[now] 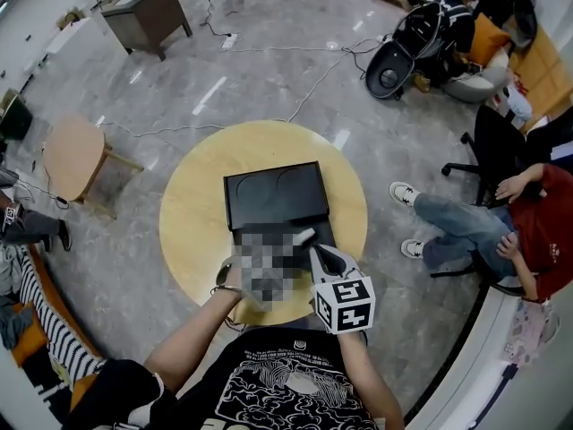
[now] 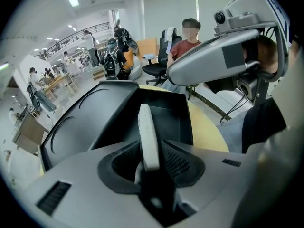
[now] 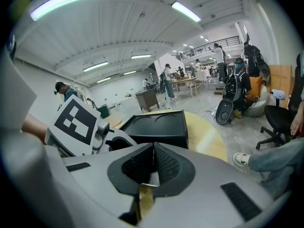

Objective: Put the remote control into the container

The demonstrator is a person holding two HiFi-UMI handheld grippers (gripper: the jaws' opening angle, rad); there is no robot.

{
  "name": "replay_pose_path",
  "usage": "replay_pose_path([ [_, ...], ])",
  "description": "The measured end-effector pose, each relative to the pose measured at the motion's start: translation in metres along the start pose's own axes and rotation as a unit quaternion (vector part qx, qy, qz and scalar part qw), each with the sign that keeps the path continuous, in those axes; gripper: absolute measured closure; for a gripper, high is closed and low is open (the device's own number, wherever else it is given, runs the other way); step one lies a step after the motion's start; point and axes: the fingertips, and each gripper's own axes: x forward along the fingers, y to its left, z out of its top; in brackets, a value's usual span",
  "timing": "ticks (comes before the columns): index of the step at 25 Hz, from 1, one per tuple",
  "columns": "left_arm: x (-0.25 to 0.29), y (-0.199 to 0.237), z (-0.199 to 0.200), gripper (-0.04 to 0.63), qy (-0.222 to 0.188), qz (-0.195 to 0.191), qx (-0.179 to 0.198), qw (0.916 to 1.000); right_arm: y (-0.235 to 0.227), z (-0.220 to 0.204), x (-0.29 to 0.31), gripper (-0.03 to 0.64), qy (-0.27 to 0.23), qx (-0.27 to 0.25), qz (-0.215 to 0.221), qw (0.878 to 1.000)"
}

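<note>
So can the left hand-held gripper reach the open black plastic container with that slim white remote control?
Probably yes: the left hand-held gripper, gripping the slim white remote control, hovers right at the open black plastic container, and nothing stands between.

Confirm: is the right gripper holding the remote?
No, the right gripper has its jaws together with nothing between them; the remote sits between the jaws of the left gripper.

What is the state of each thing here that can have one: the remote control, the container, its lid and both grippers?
left gripper: shut on the remote control.
remote control: held edge-on between the fingers, above the container.
container: open, nothing visible inside.
lid: folded back, lying flat.
right gripper: fingers together, empty.
</note>
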Motion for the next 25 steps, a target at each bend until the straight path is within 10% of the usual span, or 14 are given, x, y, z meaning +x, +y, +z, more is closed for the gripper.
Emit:
replay_pose_path([
  [14,-0.026,0.006,0.012,0.445,-0.07,0.008,-0.064,0.9954,0.007,-0.006,0.009,0.594,0.013,0.003,0.006,1.0],
  [25,-0.06,0.017,0.029,0.515,-0.188,0.024,-0.185,0.9643,0.019,0.002,0.007,0.594,0.028,-0.014,0.021,0.999],
])
